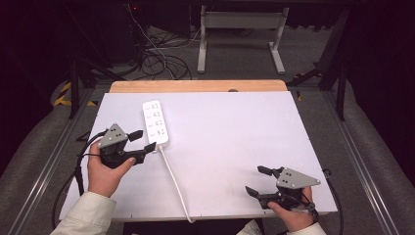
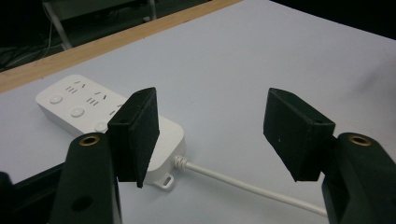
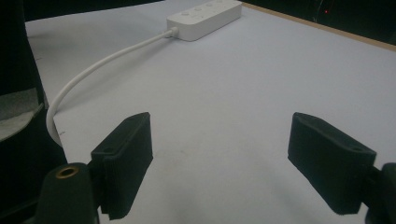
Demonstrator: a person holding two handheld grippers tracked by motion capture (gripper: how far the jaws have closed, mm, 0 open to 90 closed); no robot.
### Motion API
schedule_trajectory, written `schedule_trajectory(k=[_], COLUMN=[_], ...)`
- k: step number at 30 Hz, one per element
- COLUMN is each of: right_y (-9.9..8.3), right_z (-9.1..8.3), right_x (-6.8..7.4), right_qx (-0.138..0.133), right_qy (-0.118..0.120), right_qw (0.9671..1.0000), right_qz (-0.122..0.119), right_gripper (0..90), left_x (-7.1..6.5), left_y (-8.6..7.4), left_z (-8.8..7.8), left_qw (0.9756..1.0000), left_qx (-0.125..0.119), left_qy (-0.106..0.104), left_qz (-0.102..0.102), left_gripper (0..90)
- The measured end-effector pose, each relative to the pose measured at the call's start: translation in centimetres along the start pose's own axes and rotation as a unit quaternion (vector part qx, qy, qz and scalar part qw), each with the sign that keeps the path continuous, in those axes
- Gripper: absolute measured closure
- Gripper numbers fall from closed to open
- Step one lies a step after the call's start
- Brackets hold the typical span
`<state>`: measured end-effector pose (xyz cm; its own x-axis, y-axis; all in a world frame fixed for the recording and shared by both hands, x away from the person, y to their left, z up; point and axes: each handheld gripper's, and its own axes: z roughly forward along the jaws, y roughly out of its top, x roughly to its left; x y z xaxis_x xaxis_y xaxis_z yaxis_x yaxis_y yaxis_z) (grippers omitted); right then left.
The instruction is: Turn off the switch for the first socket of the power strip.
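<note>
- The white power strip [image 1: 157,123] lies flat on the table [image 1: 235,147], at about 10 o'clock from its middle; its cord [image 1: 175,183] runs off toward 6 o'clock.
- The left tool [image 1: 146,140] sits at the strip's cord end, jaws apart, nothing gripped.
- The right tool [image 1: 255,181] waits near 4 o'clock, jaws wide, empty.
- The strip is likely light, rigid, smooth plastic that could slide; best pinched across its narrow sides near the cord end. The cord looks limp and may drag.
</note>
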<state>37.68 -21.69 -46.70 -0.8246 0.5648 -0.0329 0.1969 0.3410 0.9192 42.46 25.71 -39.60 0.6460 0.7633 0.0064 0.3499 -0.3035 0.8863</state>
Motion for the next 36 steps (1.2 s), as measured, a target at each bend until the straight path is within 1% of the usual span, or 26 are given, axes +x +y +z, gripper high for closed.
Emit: schedule_trajectory(k=[2, 5, 6, 8, 9, 14, 15, 19, 21, 22, 23, 24, 25, 26, 28, 29, 30, 32, 36], right_y=[0.0, 0.0, 0.0, 0.0, -0.1, -0.1, -0.1, -0.1, -0.1, -0.1, -0.1, -0.1, -0.1, -0.1, -0.1, -0.1, -0.1, -0.1, -0.1], right_z=[0.0, 0.1, 0.1, 0.1, 0.2, 0.2, 0.2, 0.2, 0.2, 0.2, 0.2, 0.2, 0.2, 0.2, 0.2, 0.2, 0.2, 0.2, 0.2], right_x=[0.0, 0.0, 0.0, 0.0, 0.0, 0.0, 0.0, 0.0, 0.0, 0.0, 0.0, 0.0, 0.0, 0.0, 0.0, 0.0, 0.0, 0.0, 0.0], right_qx=[0.001, 0.001, 0.001, 0.003, 0.002, 0.002, 0.002, 0.002, 0.003, 0.003, 0.002, 0.002, 0.002, 0.002, 0.002, 0.002, 0.002, 0.002, 0.003], right_qy=[0.000, 0.000, 0.001, 0.002, 0.003, 0.004, 0.004, 0.004, 0.004, 0.004, 0.004, 0.005, 0.005, 0.005, 0.005, 0.005, 0.006, 0.006, 0.005], right_qw=[1.0000, 1.0000, 1.0000, 1.0000, 1.0000, 1.0000, 1.0000, 1.0000, 1.0000, 1.0000, 1.0000, 1.0000, 1.0000, 1.0000, 1.0000, 1.0000, 1.0000, 1.0000, 1.0000], right_qz=[0.001, 0.000, -0.001, 0.001, 0.002, 0.002, 0.002, 0.001, 0.000, 0.000, 0.000, 0.000, 0.000, 0.000, 0.000, 0.001, 0.001, 0.000, -0.001], right_gripper=[22.1, 22.2, 22.3, 22.3, 22.3, 22.3, 22.2, 22.2, 22.2, 22.3, 22.2, 22.3, 22.2, 22.2, 22.2, 22.1, 22.1, 22.1, 22.1], left_x=[0.2, 0.4, 0.7, 1.0, 1.2, 1.9, 1.9, 2.9, 3.2, 3.3, 3.5, 3.6, 3.6, 3.8, 3.9, 4.1, 4.2, 4.4, 4.6], left_y=[0.1, 0.2, 0.2, 0.2, 0.2, 0.1, 0.1, -0.2, -0.2, -0.3, -0.3, -0.4, -0.4, -0.4, -0.4, -0.5, -0.6, -0.7, -1.0], left_z=[0.4, 0.8, 1.2, 1.5, 1.6, 2.2, 2.2, 3.0, 3.3, 3.5, 3.6, 3.7, 3.7, 3.8, 3.9, 4.3, 4.4, 4.8, 5.6], left_qw=[1.0000, 1.0000, 1.0000, 0.9999, 1.0000, 1.0000, 1.0000, 0.9999, 0.9997, 0.9996, 0.9995, 0.9991, 0.9991, 0.9984, 0.9982, 0.9977, 0.9976, 0.9974, 0.9968], left_qx=[0.004, 0.006, 0.005, -0.001, -0.002, -0.007, -0.007, 0.001, 0.003, 0.002, 0.002, 0.001, 0.001, 0.001, 0.002, 0.008, 0.010, 0.016, 0.027], left_qy=[0.003, 0.000, 0.004, 0.002, 0.003, 0.004, 0.004, 0.003, 0.006, 0.012, 0.021, 0.025, 0.025, 0.029, 0.033, 0.037, 0.040, 0.042, 0.056], left_qz=[-0.001, -0.003, -0.005, -0.010, -0.005, -0.006, -0.006, -0.015, -0.022, -0.024, -0.023, -0.034, -0.034, -0.049, -0.051, -0.055, -0.054, -0.057, -0.050], left_gripper=[36.6, 37.1, 37.2, 37.6, 37.8, 45.6, 47.8, 59.3, 67.7, 74.1, 79.8, 83.7, 88.2, 90.0, 90.0, 90.0, 90.0, 90.0, 90.0])
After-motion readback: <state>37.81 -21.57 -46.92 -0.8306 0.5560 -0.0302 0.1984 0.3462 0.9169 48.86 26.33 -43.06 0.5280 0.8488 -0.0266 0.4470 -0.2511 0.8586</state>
